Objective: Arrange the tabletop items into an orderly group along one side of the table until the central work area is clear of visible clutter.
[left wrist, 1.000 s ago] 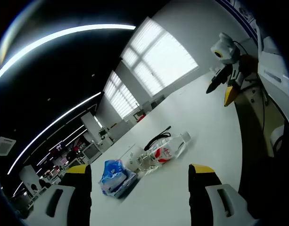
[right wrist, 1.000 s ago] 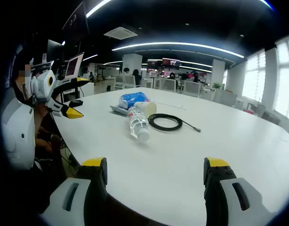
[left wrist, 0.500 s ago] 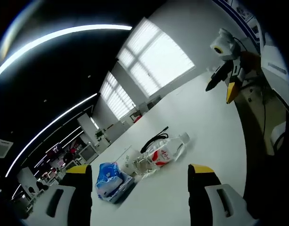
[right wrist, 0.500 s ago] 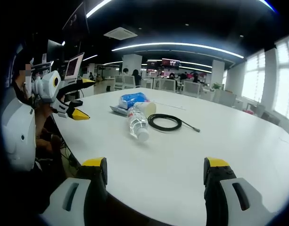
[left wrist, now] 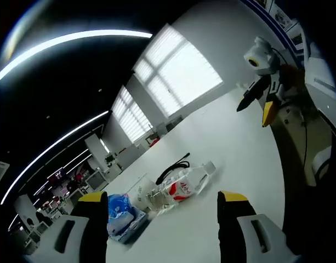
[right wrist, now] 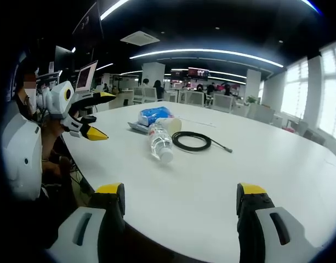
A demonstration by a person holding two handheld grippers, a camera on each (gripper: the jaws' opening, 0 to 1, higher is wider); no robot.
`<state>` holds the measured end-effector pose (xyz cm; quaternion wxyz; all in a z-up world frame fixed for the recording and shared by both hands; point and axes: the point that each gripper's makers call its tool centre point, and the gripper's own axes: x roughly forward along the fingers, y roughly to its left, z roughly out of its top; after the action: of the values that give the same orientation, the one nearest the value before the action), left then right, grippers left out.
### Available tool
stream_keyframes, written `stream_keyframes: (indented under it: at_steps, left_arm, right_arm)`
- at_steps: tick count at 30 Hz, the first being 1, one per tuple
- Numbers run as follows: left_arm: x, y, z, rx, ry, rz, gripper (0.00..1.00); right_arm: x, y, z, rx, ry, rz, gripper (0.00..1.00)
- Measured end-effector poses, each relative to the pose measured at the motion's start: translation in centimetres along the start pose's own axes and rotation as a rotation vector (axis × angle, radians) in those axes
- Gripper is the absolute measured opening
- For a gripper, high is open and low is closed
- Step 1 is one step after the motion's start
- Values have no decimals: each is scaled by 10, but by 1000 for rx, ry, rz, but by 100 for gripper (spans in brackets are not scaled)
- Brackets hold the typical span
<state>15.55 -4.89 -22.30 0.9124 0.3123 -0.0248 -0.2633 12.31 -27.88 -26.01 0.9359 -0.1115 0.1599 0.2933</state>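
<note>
In the left gripper view the tissue pack [left wrist: 123,215] is partly covered by the left gripper's [left wrist: 159,230] jaw, and the paper cup [left wrist: 147,192] is half hidden behind the water bottle [left wrist: 181,185]. The bottle label is too small to be read. The tabletop's [right wrist: 277,164] far edge is cut off in the right gripper view.

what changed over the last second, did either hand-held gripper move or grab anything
In the right gripper view the left hand-held gripper has drifted rightward over the table edge toward the items, jaws open and empty. The right hand-held gripper stayed put, open. Nothing was grabbed: the water bottle, blue tissue pack, paper cup and black cable lie where they were on the white table.
</note>
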Motion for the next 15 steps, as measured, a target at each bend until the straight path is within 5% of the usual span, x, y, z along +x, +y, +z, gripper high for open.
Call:
stream_keyframes:
  at_steps: [15]
  left_arm:
    - [14,-9,-1,48,10,-3,81]
  right_arm:
    - [-1,4,3,2,-8,14,81]
